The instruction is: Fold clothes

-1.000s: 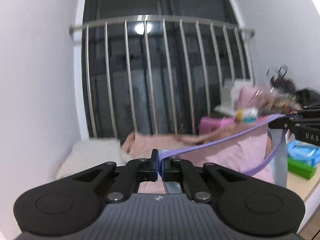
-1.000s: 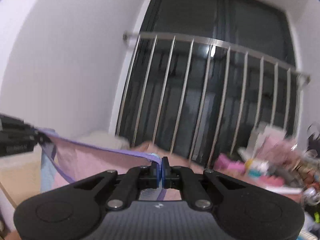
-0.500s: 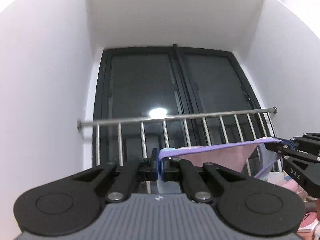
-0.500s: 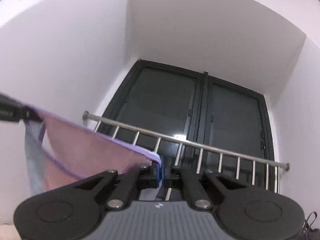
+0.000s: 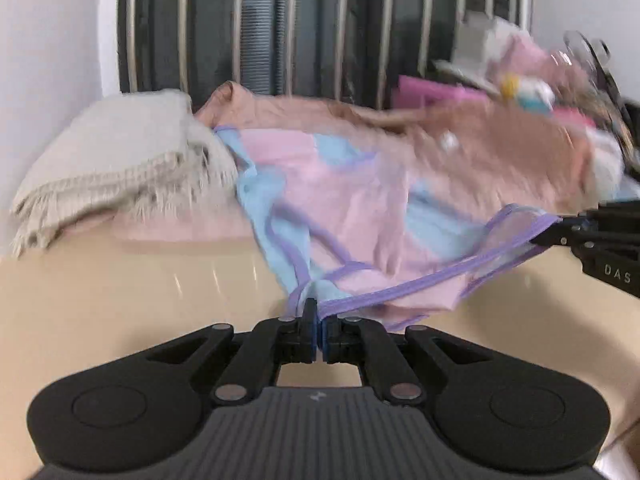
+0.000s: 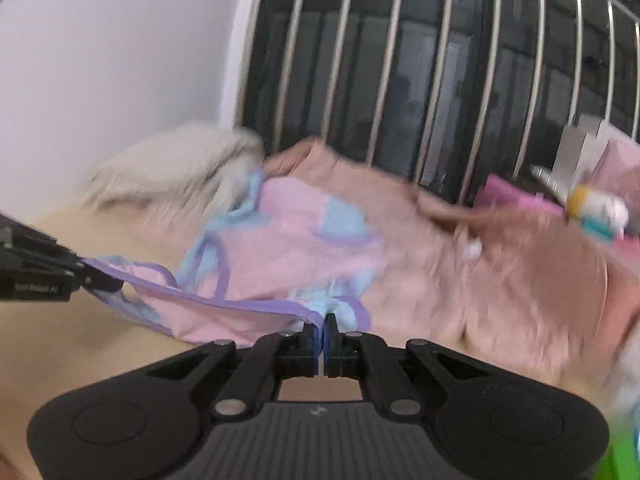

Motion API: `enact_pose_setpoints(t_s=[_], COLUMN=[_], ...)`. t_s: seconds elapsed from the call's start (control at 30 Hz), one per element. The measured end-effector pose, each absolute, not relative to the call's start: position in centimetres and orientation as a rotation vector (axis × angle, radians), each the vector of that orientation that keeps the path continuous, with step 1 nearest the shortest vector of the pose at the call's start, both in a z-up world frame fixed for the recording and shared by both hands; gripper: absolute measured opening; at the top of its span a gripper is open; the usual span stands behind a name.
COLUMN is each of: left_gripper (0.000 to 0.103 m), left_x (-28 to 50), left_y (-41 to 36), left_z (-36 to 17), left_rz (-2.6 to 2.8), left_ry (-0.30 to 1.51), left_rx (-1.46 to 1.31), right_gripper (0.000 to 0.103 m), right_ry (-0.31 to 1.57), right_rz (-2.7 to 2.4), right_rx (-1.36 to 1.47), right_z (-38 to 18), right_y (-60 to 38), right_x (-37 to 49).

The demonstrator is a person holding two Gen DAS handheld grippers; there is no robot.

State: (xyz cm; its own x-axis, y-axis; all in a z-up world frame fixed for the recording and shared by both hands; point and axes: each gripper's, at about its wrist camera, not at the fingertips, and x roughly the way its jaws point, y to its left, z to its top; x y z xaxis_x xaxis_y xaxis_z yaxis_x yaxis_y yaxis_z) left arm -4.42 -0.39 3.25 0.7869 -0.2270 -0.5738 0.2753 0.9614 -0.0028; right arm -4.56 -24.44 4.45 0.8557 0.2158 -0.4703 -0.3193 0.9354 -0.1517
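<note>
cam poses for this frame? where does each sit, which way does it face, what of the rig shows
Left wrist: on the left gripper, looking forward and down over the beige table; its own fingers show, the right gripper enters at right.
Right wrist: on the right gripper, same heading; the left gripper enters at left.
Shared: the pink-and-blue garment both pinch, fringed grey blanket, barred window.

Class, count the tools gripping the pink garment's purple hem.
2: the left tool pinches one end of the pink garment; the right tool pinches the other.
</note>
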Motion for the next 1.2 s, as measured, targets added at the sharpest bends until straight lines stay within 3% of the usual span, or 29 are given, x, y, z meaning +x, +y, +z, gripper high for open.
enact_pose_setpoints(t_s=[0.1, 0.17, 0.23, 0.3, 0.33, 0.5, 0.6, 0.7, 0.73, 0.77, 0.8, 0.83, 1.0, 1.07, 1.17, 1.2], left_gripper=[0.013, 0.052, 0.062, 0.067, 0.069, 0.069, 0.069, 0.068, 0.062, 0.04, 0.028, 0.017, 0.019, 0.039, 0.053, 0.056], left_x=[-8.6, -10.5, -12.1, -11.6, -10.8, -8.6, -8.1, -8.1, -8.1, -8.1, -8.0, -8.0, -8.0, -7.5, -4.9, -3.4], left_y=[-0.1, 0.5, 1.2, 1.8, 1.7, 0.7, -0.7, -1.9, -2.1, -2.1, -2.1, -2.1, -0.9, 0.0, 0.3, 0.2], left_z=[3.1, 4.1, 5.3, 6.4, 6.6, 6.1, 4.4, 2.7, 2.2, 2.0, 1.7, 1.5, 1.9, 2.7, 3.9, 4.0], left_rz=[-0.297, -0.337, -0.369, -0.353, -0.345, -0.375, -0.381, -0.398, -0.401, -0.397, -0.393, -0.39, -0.359, -0.32, -0.244, -0.23], left_ry=[0.607, 0.589, 0.571, 0.548, 0.532, 0.561, 0.606, 0.648, 0.657, 0.668, 0.678, 0.684, 0.67, 0.63, 0.593, 0.603], left_rx=[0.09, 0.048, 0.004, -0.032, -0.038, -0.068, -0.032, 0.005, 0.006, 0.005, 0.004, 0.002, -0.068, -0.109, -0.087, -0.063], right_gripper=[0.002, 0.013, 0.048, 0.066, 0.07, 0.069, 0.052, 0.046, 0.036, 0.027, 0.004, 0.001, 0.0, 0.002, 0.017, 0.033], right_ry=[0.483, 0.5, 0.485, 0.428, 0.399, 0.403, 0.484, 0.52, 0.522, 0.528, 0.535, 0.542, 0.525, 0.526, 0.49, 0.485], right_rz=[0.342, 0.407, 0.473, 0.518, 0.539, 0.466, 0.453, 0.459, 0.453, 0.453, 0.453, 0.453, 0.205, 0.172, 0.281, 0.33], right_rx=[-0.235, -0.23, -0.214, -0.181, -0.164, -0.21, -0.247, -0.222, -0.206, -0.173, -0.138, -0.104, 0.013, 0.017, 0.011, -0.006], right_z=[3.3, 3.4, 5.1, 6.4, 7.1, 5.5, 2.4, 0.7, 0.3, 0.3, 0.4, 0.4, 1.2, 1.3, 1.8, 1.9], right_y=[-25.8, -26.3, -26.7, -26.9, -27.1, -24.8, -23.4, -23.1, -23.1, -23.5, -23.9, -24.3, -27.6, -28.5, -27.4, -26.6], right_x=[-9.5, -12.7, -15.2, -16.3, -16.9, -13.5, -10.4, -9.1, -9.1, -9.0, -8.9, -8.8, -8.3, -8.7, -10.1, -10.4])
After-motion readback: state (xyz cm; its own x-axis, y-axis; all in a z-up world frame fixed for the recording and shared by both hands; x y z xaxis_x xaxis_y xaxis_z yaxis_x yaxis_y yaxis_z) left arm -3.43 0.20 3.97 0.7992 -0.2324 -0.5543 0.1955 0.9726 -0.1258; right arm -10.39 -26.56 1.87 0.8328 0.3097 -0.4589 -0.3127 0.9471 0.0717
